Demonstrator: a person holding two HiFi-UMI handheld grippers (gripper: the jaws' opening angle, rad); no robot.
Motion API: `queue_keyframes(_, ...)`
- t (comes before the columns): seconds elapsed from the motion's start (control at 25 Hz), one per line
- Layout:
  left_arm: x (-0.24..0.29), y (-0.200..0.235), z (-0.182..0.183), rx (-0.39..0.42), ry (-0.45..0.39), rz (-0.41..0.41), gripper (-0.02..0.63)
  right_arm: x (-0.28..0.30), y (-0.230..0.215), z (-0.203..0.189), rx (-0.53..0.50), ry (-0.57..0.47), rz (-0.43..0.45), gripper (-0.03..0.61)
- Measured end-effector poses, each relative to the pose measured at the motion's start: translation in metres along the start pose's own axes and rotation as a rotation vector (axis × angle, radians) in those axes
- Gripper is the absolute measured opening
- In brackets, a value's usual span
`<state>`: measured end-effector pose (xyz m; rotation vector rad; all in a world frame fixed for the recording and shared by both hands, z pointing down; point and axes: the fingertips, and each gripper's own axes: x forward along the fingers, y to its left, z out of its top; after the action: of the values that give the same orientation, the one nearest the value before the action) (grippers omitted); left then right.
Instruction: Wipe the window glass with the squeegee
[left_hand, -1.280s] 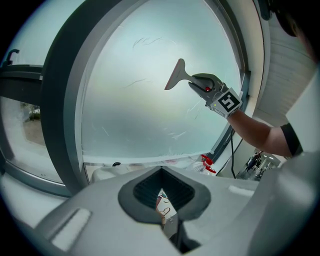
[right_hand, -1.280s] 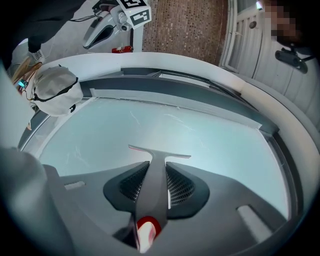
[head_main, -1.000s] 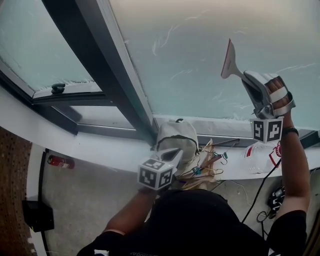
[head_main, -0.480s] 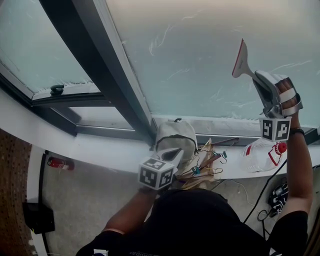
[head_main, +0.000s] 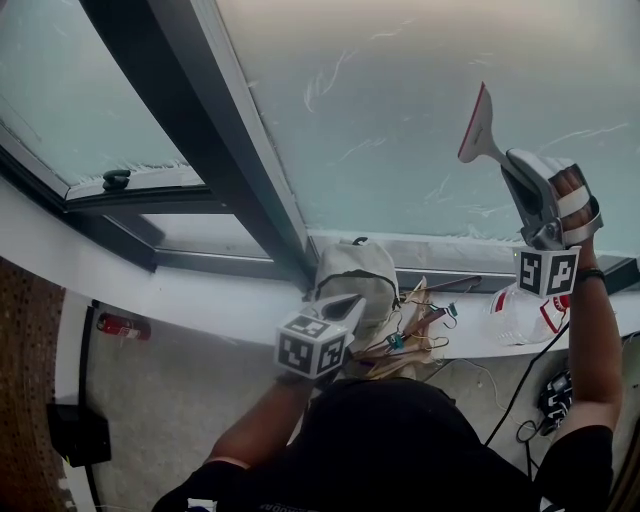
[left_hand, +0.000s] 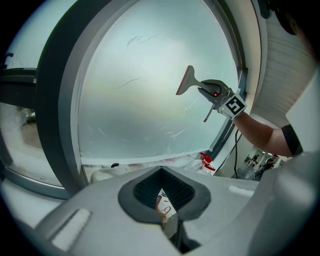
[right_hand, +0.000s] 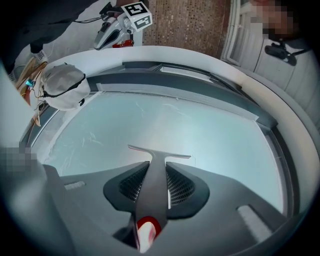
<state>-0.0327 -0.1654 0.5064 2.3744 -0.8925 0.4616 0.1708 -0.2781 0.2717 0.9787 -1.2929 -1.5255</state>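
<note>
The squeegee (head_main: 476, 124) has a red-edged blade and a grey handle, and its blade (right_hand: 159, 152) lies at the large frosted window glass (head_main: 400, 90). My right gripper (head_main: 515, 172) is raised at the pane's lower right and shut on the squeegee's handle (right_hand: 154, 190). The squeegee (left_hand: 185, 82) and the right gripper (left_hand: 214, 93) also show in the left gripper view, against the glass. My left gripper (head_main: 345, 306) hovers low over the sill (head_main: 200, 295), its jaws together with nothing between them (left_hand: 162, 200).
A dark mullion (head_main: 190, 110) splits the panes, with a window handle (head_main: 117, 177) to its left. On the sill lie a grey cap (head_main: 350, 268), clips and papers (head_main: 408, 335) and a red-trigger spray bottle (head_main: 525, 312). Cables (head_main: 520, 385) hang below.
My right gripper has carried the squeegee a short way to the right across the glass, then slightly down. The left gripper has stayed in place.
</note>
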Motion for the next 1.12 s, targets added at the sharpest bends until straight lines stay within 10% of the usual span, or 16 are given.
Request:
queue_keyframes(0.56,-0.029,0.034,-0.012,-0.064,-0.015,0.079,0.000,0.072,0.114,0.207,0.157,-0.289,0.109,0.123)
queue_keyframes(1.12,-0.073,0.067,-0.028,-0.151,-0.079,0.197,0.000,0.146,0.121,0.285,0.023,-0.378,0.077,0.123)
